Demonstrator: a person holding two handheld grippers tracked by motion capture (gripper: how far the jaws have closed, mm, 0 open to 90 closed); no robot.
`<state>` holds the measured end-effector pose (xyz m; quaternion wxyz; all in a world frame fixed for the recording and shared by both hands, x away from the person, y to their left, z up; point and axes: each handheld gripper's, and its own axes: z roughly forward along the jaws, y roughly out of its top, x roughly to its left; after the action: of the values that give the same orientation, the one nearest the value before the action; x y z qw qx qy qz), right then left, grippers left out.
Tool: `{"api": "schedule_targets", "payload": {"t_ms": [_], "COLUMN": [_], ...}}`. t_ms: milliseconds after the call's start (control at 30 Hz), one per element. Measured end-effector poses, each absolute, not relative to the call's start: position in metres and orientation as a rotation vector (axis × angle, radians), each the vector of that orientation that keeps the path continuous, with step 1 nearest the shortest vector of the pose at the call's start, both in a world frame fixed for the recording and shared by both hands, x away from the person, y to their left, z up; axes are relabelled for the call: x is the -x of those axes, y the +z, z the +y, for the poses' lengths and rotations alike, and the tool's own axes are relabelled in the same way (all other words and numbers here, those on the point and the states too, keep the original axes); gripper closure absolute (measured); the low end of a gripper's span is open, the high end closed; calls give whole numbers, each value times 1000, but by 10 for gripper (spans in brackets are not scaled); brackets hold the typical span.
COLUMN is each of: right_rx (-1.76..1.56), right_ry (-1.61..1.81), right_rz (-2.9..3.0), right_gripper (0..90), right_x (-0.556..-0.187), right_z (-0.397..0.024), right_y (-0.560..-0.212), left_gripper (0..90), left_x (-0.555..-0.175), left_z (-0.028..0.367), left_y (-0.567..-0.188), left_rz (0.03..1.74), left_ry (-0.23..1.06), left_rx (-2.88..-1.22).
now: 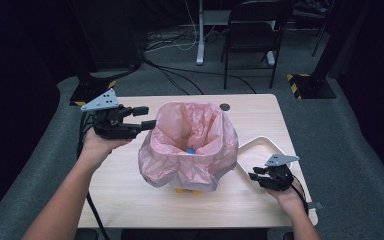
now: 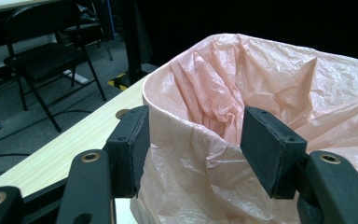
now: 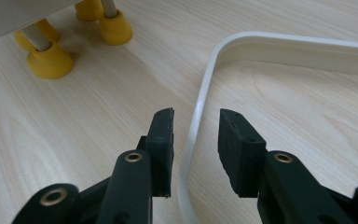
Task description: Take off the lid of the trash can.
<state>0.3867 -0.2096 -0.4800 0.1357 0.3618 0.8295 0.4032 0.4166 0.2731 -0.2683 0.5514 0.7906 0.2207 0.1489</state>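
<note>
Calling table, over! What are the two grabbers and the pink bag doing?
Left gripper open, straddling pink bag rim. Right gripper open astride white tray edge, holding nothing. Nothing in the way.

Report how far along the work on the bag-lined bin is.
Done: the pink bag lines the bin and folds over its rim. In hand: the left gripper straddles the rim, jaws on either side, not visibly pressing. The right gripper is open over the white tray's rim, holding nothing. Left: probably smoothing the bag's loose, bunched overhang.
</note>
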Motion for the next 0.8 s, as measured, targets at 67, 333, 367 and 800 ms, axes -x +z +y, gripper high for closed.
{"api": "schedule_targets", "payload": {"t_ms": [67, 333, 367, 800], "right_rx": [-1042, -1023, -1022, -1006], "right_ry": [1173, 1193, 1197, 1244], "right_rz": [2399, 2386, 2383, 2370], "right_gripper": [642, 621, 618, 585], "right_x": [-386, -384, -384, -382], "right_z": [-209, -206, -206, -204], "right_y": [-479, -476, -476, -471], "left_gripper": [420, 418, 418, 415], "left_x": [-417, -418, -418, -420], "left_z": [273, 273, 273, 273], "left_y": [-268, -268, -268, -269], "left_rz": [522, 525, 525, 531], "left_ry": [353, 351, 352, 347], "left_rx": [-1871, -1872, -1872, -1868]}}
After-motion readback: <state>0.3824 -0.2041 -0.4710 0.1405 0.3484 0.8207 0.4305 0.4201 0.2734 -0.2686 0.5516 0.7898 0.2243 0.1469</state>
